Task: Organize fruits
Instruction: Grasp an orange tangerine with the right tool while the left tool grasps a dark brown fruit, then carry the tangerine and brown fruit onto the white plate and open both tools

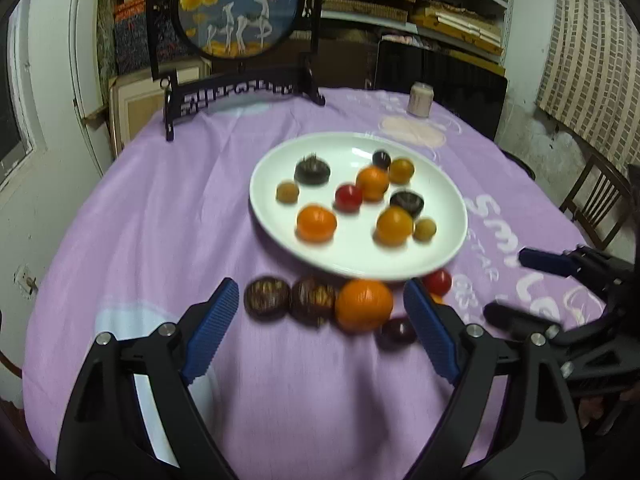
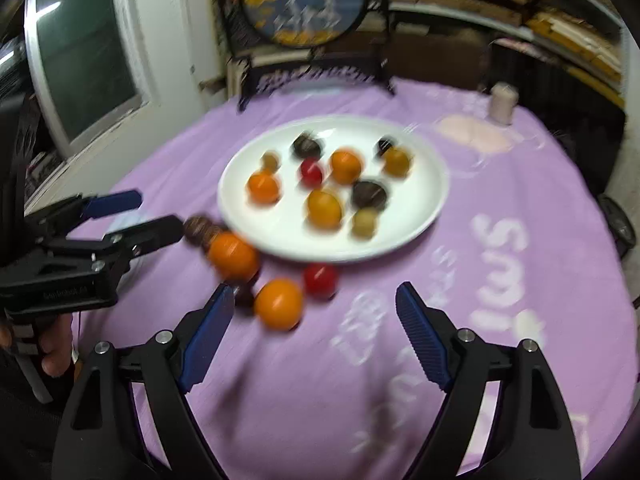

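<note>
A round table is seen draped in a soft lilac cloth [image 1: 160, 220] printed with pale lettering, a carved black stand with a painted disc [image 1: 240, 8] set at its far edge. A glossy white oval plate [image 1: 280, 148] is loaded with small round fruits, while an orange [image 1: 364, 305], two ribbed dark fruits and a red one are left on the cloth just beside its near rim. The left gripper [image 1: 320, 312] and right gripper [image 2: 316, 312] are held wide open, nothing grasped.

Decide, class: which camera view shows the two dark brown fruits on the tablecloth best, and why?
The left wrist view: the two dark brown fruits lie side by side, fully visible, just ahead of the open left gripper. In the right wrist view they are blurred, partly hidden behind the large orange and one of the left gripper's fingers.
</note>
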